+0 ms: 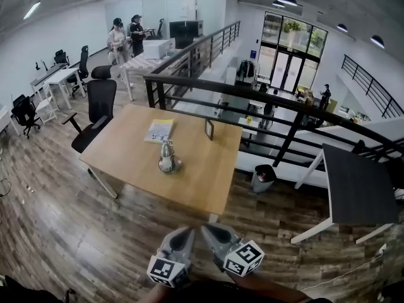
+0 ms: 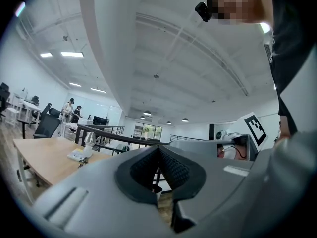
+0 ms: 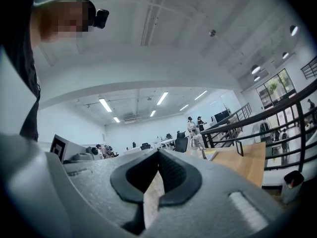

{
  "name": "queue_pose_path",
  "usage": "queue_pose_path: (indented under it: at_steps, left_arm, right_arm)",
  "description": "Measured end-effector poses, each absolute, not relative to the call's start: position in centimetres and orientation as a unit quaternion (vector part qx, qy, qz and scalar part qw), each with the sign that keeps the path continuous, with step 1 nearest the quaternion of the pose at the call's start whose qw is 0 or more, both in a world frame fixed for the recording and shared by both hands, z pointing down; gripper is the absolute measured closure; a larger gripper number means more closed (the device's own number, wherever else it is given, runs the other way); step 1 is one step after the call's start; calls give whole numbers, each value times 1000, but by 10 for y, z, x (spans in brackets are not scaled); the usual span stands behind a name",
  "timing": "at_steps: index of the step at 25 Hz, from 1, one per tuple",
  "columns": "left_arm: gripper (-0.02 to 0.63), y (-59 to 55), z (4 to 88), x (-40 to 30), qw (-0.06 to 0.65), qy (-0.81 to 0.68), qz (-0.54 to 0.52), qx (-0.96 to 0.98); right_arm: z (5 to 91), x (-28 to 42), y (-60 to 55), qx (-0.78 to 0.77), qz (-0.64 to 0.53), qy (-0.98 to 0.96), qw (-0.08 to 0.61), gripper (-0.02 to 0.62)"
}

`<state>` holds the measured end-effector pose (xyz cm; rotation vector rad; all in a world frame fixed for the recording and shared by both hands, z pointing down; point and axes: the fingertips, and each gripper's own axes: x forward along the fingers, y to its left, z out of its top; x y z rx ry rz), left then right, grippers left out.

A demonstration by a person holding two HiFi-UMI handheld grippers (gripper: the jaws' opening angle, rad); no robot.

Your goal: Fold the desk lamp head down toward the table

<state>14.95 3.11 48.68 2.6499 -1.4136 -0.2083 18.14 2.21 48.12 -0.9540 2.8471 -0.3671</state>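
I judge this the approach: the left gripper [image 1: 184,234] and right gripper [image 1: 210,231], both closed and empty, are well apart from the desk lamp [image 1: 168,158] standing mid-surface [image 1: 126,150], so next they must come nearer to its head.

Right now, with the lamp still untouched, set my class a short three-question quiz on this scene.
1. True or false: the lamp stands on the table.
2. Which lies nearest the lamp: A booklet, B bin, C chair?
3. Fill in: the left gripper and right gripper are both ____ and hold nothing.
Key: 1 true; 2 A; 3 shut.
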Motion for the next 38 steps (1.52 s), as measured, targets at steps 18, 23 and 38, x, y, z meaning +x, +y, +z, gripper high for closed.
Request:
queue_pose_path:
  at_steps: [18,23,38]
  left_arm:
    - [607,-84,459,21,49,-421,-70,903]
    - [607,-98,465,-14,52,-412,-69,907]
    - [606,-131,484,-53,64,-410,-71,907]
  right_arm:
    - [464,52,-87,-360,-110,925,61,594]
    - [474,22,-102,-375,-115,918,60,594]
    - [490,-17,-141,-383,-117,916,33,592]
